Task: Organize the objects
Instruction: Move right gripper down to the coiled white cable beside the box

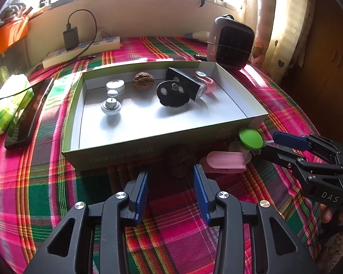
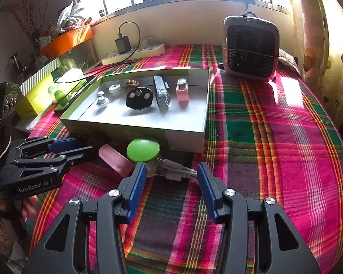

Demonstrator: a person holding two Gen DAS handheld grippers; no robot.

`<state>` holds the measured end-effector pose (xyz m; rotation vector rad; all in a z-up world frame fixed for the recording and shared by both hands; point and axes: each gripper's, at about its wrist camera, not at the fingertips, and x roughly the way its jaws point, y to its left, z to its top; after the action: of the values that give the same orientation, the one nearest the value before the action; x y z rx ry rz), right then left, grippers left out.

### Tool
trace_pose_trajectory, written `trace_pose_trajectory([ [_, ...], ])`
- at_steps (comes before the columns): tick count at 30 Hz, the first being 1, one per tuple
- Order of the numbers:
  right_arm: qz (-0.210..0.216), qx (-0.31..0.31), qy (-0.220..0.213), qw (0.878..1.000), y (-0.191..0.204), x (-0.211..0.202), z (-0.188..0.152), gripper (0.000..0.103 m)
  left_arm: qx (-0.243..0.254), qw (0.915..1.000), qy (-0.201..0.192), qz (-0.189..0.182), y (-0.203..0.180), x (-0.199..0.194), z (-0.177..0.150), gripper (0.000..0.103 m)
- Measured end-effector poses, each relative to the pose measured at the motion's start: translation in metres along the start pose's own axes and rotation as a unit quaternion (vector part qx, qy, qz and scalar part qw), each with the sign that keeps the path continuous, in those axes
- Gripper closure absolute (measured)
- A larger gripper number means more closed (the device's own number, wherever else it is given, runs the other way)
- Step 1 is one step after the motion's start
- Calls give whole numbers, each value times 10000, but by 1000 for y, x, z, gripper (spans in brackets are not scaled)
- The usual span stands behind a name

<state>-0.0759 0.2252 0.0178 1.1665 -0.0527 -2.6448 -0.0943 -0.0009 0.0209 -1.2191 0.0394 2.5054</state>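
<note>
Step in hand (my read): picking up the loose items lying in front of the shallow green-sided cardboard box and moving them inside.
Box contents: white knob-topped gadget, white round case, brown wrinkled walnut shell, black oval disc w/ three round insets, black-and-silver torch-like block, pink clip w/ silver top. All sit toward the far wall; near half of the floor is bare.
Left gripper: jaws abt half open, nothing between the blue pads. I aim it at a dark walnut-like lump in the box's shadow, just ahead of the tips.
Right gripper: jaws abt half open, holding nothing. White cable connectors lie between the tips, pads not touching them.
Loose items: green round disc, propped against the box's near wall; pink rounded plastic piece beside it, nr the left gripper.
Doing it well: I'd centre each pad pair on its target before closing, and grip the connector bodies, not the thin cord.
Edges: near box wall stands right behind the targets; I must lift clear over its rim.
Open room: plaid cloth to the right is free. Grippers are close together, so I'd move one at a time.
Keep off: dark phone, brown mesh-front heater.
</note>
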Motion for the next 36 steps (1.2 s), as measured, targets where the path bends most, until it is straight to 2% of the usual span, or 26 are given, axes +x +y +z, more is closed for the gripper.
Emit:
trace_pose_trajectory([
  [4, -30, 78, 29, 10000, -11, 1, 2, 55, 14, 10000, 22, -3, -1, 2, 1, 67],
  [12, 361, 63, 325, 9988, -19, 13, 3, 55, 30, 10000, 41, 1, -2, 4, 3, 67],
  [24, 729, -596, 511, 9942, -6, 5, -9, 55, 25, 10000, 44, 5, -1, 5, 4, 67],
  [27, 607, -628, 481, 9950, -5, 6, -9, 55, 20, 10000, 43, 9, -1, 5, 5, 67],
  [30, 352, -520, 442, 9970, -8, 9, -6, 55, 8, 10000, 47, 22, -1, 6, 6, 67],
  [36, -150, -706, 451, 9964, -2, 14, -2, 55, 10, 10000, 50, 38, -3, 7, 7, 66],
])
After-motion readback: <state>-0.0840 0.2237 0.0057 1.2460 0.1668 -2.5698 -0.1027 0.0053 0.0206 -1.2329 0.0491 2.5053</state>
